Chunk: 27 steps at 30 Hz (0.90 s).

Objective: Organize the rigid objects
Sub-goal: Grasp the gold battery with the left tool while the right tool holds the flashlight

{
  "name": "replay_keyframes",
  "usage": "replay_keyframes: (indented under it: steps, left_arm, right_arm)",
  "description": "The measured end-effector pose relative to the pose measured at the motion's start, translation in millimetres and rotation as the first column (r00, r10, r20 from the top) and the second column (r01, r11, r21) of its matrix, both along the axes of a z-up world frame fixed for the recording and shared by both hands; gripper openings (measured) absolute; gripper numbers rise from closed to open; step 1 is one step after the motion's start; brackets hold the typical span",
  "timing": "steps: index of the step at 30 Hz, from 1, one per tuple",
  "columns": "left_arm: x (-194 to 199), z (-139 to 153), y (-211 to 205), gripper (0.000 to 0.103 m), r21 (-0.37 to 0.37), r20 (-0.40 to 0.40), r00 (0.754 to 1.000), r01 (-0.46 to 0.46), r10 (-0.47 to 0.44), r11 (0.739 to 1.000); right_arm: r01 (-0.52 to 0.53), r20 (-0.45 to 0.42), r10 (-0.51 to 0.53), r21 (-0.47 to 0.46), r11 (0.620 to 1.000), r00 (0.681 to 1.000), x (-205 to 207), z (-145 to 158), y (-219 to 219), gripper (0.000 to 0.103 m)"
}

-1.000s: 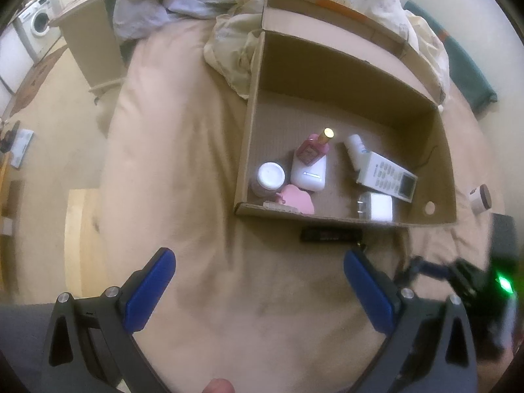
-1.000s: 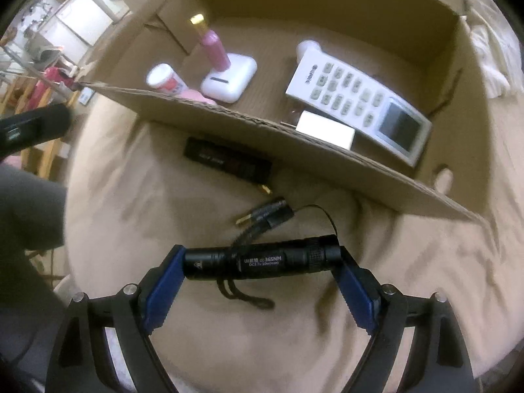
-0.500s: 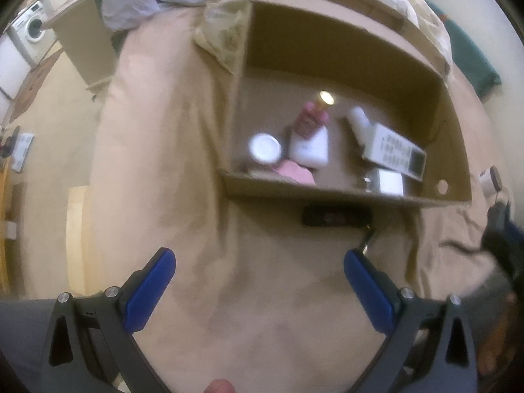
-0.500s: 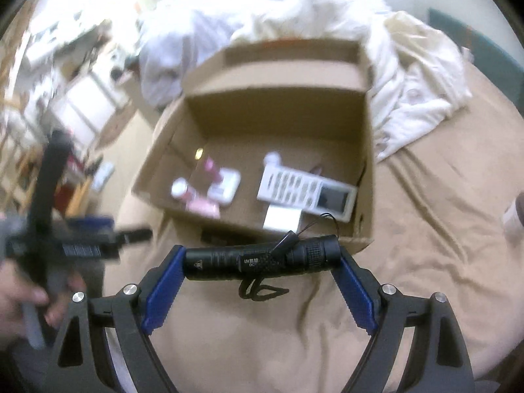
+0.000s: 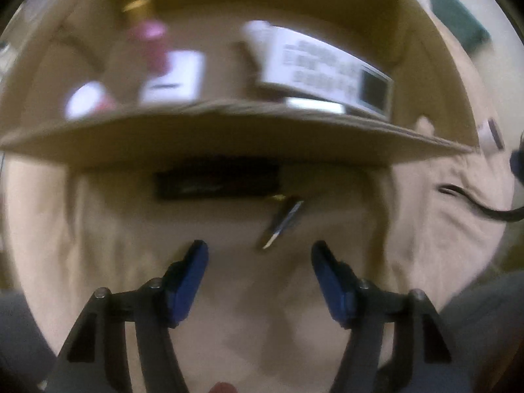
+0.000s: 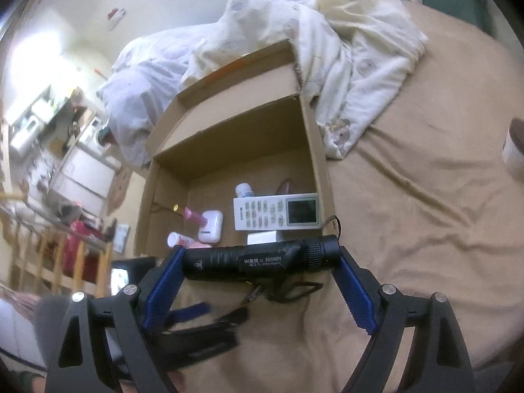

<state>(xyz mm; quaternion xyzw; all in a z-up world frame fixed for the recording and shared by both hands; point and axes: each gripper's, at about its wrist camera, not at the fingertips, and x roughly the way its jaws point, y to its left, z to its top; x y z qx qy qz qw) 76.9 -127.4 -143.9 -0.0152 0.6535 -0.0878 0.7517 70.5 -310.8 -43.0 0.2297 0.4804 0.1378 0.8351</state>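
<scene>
My right gripper (image 6: 260, 256) is shut on a black UV flashlight (image 6: 258, 259), held crosswise above the near wall of the open cardboard box (image 6: 316, 150); its wrist cord dangles below. The box holds a white remote (image 6: 275, 211), a pink bottle (image 6: 192, 214), a white case (image 6: 211, 226) and a white-lidded jar (image 6: 175, 239). My left gripper (image 5: 258, 252) hangs low over the tan bedspread with its jaws closing and nothing between them. Just ahead of it lie a small dark plug (image 5: 281, 219) and a flat black bar (image 5: 216, 180) against the box's front wall (image 5: 229, 131).
The box sits on a tan bed (image 6: 409, 229), with rumpled white and cream bedding (image 6: 344, 42) piled behind it. A small round jar (image 6: 514, 150) stands on the bed to the right. Shelves and furniture (image 6: 65, 170) fill the room at left.
My left gripper has dropped close to the black bar and plug in front of the box, and its jaws have narrowed. My right gripper has lifted the flashlight and tilted up over the box.
</scene>
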Motion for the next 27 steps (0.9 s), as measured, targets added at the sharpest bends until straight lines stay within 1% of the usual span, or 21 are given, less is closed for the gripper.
replay_keyframes:
  steps: [1, 4, 5, 6, 9, 10, 11, 15, 17, 22, 25, 27]
  left_arm:
    - [2, -1, -4, 0.058, 0.004, 0.005, 1.000, 0.019, -0.019, 1.000]
    - [7, -5, -13, 0.042, 0.040, 0.005, 0.998, 0.070, -0.070, 0.997]
    - [9, -6, -15, 0.037, 0.041, 0.000, 0.997, 0.081, -0.081, 0.996]
    - [9, -8, -19, 0.033, 0.042, -0.011, 0.994, 0.112, -0.111, 0.993]
    - [8, -9, -28, 0.014, 0.059, -0.008, 0.984, 0.179, -0.179, 0.982]
    - [8, -8, -29, 0.009, 0.057, -0.004, 0.983, 0.186, -0.186, 0.981]
    - [8, -8, -30, 0.009, 0.052, -0.005, 0.982, 0.189, -0.189, 0.981]
    - [0, -5, -29, 0.009, 0.068, 0.000, 0.977, 0.213, -0.213, 0.975]
    - [-4, -3, -27, 0.009, 0.060, -0.001, 0.978, 0.208, -0.209, 0.976]
    - [-15, 8, -11, 0.009, 0.052, 0.013, 0.985, 0.169, -0.170, 0.984]
    - [-22, 20, 2, 0.009, 0.037, 0.031, 0.990, 0.137, -0.138, 0.990]
    - [-17, 28, -2, 0.009, 0.039, 0.050, 0.993, 0.107, -0.109, 0.993]
  right_arm:
    - [0.006, -0.005, -0.006, 0.012, 1.000, 1.000, 0, -1, -3, 0.093]
    - [0.009, -0.017, -0.009, 0.044, 0.999, 1.000, 1, -2, -6, 0.093]
    - [0.008, -0.017, -0.007, 0.051, 0.999, 1.000, 2, -2, -7, 0.093]
    - [0.007, -0.017, -0.007, 0.053, 0.999, 1.000, 3, -2, -7, 0.093]
    - [0.014, -0.020, -0.013, 0.062, 0.998, 1.000, 5, -1, -10, 0.093]
    - [0.016, -0.025, -0.014, 0.064, 0.998, 1.000, 6, -2, -10, 0.093]
    - [0.015, -0.032, -0.013, 0.066, 0.998, 0.999, 6, -3, -10, 0.093]
    - [0.013, -0.039, -0.010, 0.061, 0.998, 0.999, 6, -4, -10, 0.093]
    - [0.011, -0.040, -0.009, 0.057, 0.998, 0.999, 6, -4, -10, 0.093]
    - [0.003, -0.043, -0.001, 0.045, 0.999, 0.999, 7, -6, -6, 0.093]
    - [-0.009, -0.023, 0.010, 0.045, 0.999, 1.000, 6, -3, -4, 0.093]
    - [-0.021, -0.008, 0.022, 0.029, 0.999, 1.000, 4, 0, -1, 0.093]
